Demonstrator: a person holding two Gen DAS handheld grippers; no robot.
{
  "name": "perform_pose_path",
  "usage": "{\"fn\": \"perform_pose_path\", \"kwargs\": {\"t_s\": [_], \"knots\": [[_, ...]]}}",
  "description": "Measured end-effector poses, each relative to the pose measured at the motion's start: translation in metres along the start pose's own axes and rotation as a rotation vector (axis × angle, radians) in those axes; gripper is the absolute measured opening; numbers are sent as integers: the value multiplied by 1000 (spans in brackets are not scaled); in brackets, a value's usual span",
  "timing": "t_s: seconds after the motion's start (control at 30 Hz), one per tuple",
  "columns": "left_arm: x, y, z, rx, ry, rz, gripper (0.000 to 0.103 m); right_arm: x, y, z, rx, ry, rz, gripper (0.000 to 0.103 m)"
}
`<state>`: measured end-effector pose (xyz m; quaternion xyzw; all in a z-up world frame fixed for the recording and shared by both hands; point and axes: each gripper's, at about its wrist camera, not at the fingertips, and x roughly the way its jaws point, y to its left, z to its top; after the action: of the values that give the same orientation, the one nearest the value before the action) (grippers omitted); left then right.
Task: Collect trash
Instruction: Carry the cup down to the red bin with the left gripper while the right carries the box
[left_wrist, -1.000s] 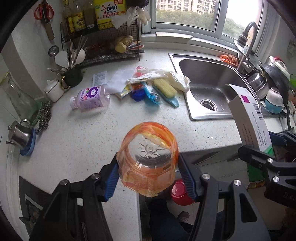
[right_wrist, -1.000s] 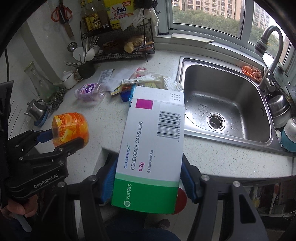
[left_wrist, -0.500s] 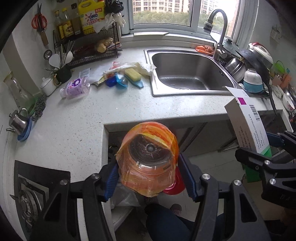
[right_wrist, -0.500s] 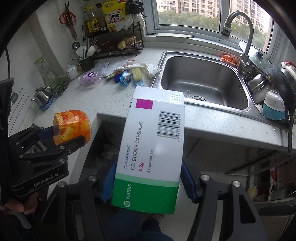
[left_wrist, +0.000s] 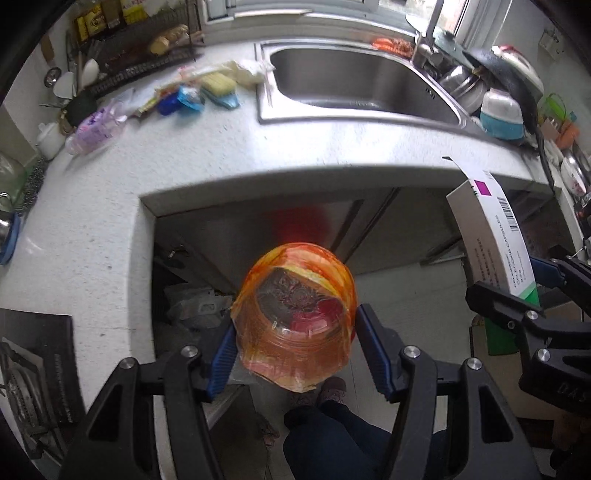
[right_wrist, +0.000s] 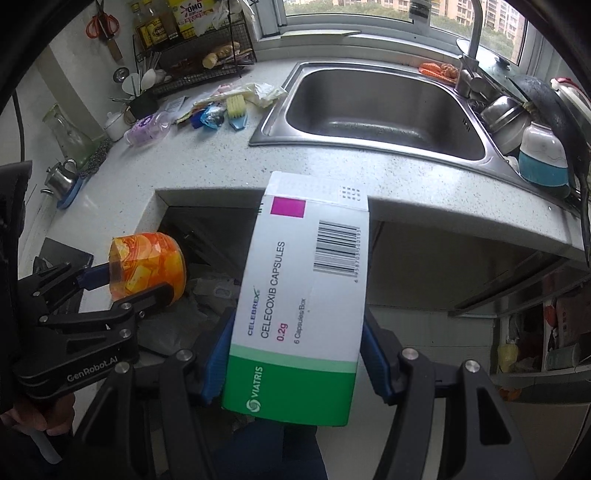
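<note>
The white speckled countertop is lying ahead of me, its front edge curving around an open recess where crumpled bags are sitting in shadow. Up on the counter, a heap of wrappers and a yellow scrub brush are lying just left of the steel sink, with a purple bottle on its side further left and bowls and pots crowding the sink's right edge. Nothing is standing between my grippers and the recess; my own leg is showing below them. My left gripper is clamping an orange plastic jar by its sides, bottom facing forward, the label bright orange and yellow and the clear base showing dark and red through it. My right gripper is pinching a white and green capsule box by its long edges, upright, with a magenta square and barcode near the top. Both are hanging off the counter, in front of its edge.
</note>
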<state>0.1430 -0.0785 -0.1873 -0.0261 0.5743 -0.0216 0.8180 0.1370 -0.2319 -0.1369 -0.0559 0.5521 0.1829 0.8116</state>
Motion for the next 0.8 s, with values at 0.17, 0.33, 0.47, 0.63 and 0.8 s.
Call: {"fn": "perform_pose_path", "kwargs": {"t_s": [0.17,0.33,0.47,0.63,0.8], "knots": [[47,-10,-6,17,45,-7,59,38,-11,-9,0,60,-4,60],[94,-14,-12,-2,100,-57,60,73,-25,-20,3,98,-23,60],[129,-18,-16,10,141,-85,60,95,-38,-28,30,125,-32,60],[155,-28,-20,33,186,-134,60,107,-51,-36,62,145,-51,60],[166,-42,-23,89,204,-118,77,108,-56,-41,91,152,-63,60]]}}
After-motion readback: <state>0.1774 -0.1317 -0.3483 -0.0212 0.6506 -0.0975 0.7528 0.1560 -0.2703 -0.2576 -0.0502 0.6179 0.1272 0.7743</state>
